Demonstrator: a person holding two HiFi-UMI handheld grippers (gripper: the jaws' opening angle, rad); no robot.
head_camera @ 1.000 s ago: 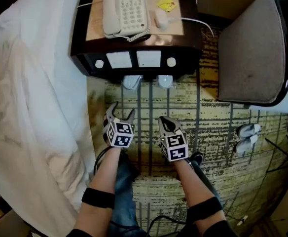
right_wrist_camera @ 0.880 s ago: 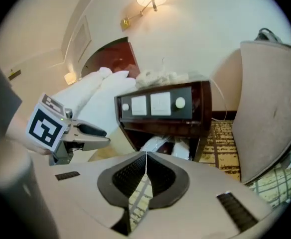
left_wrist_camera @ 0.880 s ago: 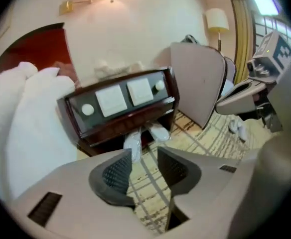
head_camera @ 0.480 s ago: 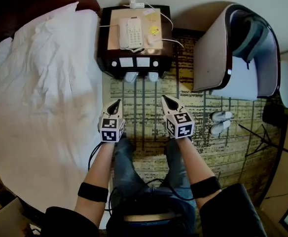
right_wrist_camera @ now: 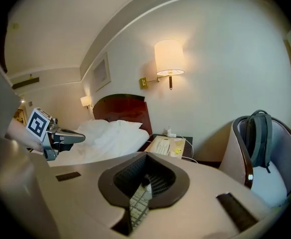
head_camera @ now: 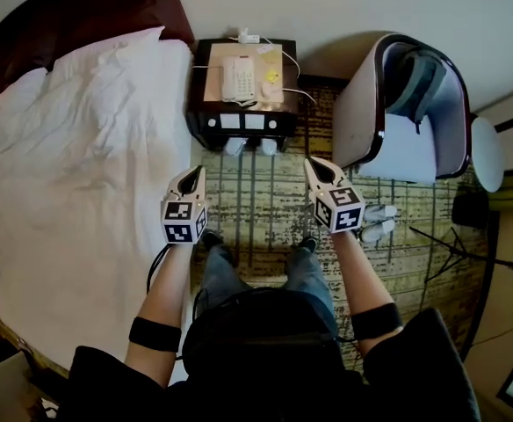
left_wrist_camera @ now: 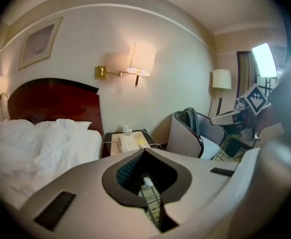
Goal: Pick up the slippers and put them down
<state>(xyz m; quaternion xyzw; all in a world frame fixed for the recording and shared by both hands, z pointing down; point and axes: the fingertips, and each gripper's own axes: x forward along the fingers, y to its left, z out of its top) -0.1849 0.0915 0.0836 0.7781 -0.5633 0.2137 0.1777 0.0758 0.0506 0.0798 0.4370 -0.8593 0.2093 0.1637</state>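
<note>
Two pale slippers (head_camera: 234,146) (head_camera: 268,146) lie side by side on the patterned carpet, against the foot of the dark nightstand (head_camera: 205,120). A second pale pair (head_camera: 378,221) lies on the carpet near the armchair. My left gripper (head_camera: 194,175) is shut and empty, held high over the carpet by the bed's edge. My right gripper (head_camera: 314,165) is shut and empty too, level with it toward the armchair. In the left gripper view the closed jaws (left_wrist_camera: 145,152) leave a slit that shows carpet and one slipper (left_wrist_camera: 148,182). The right gripper view shows closed jaws (right_wrist_camera: 146,156) in the same way.
A bed with white bedding (head_camera: 81,174) fills the left. The nightstand carries a white phone (head_camera: 239,77) and cables. A grey armchair (head_camera: 362,121) with a backpack (head_camera: 415,82) stands on the right, with a round table (head_camera: 487,152) and a stand's thin legs (head_camera: 450,244) beyond. My feet (head_camera: 213,240) are on the carpet.
The view has risen far above the floor. Both grippers came up from near the slippers and moved apart. The left jaws, open one second ago with nothing between them, are shut.
</note>
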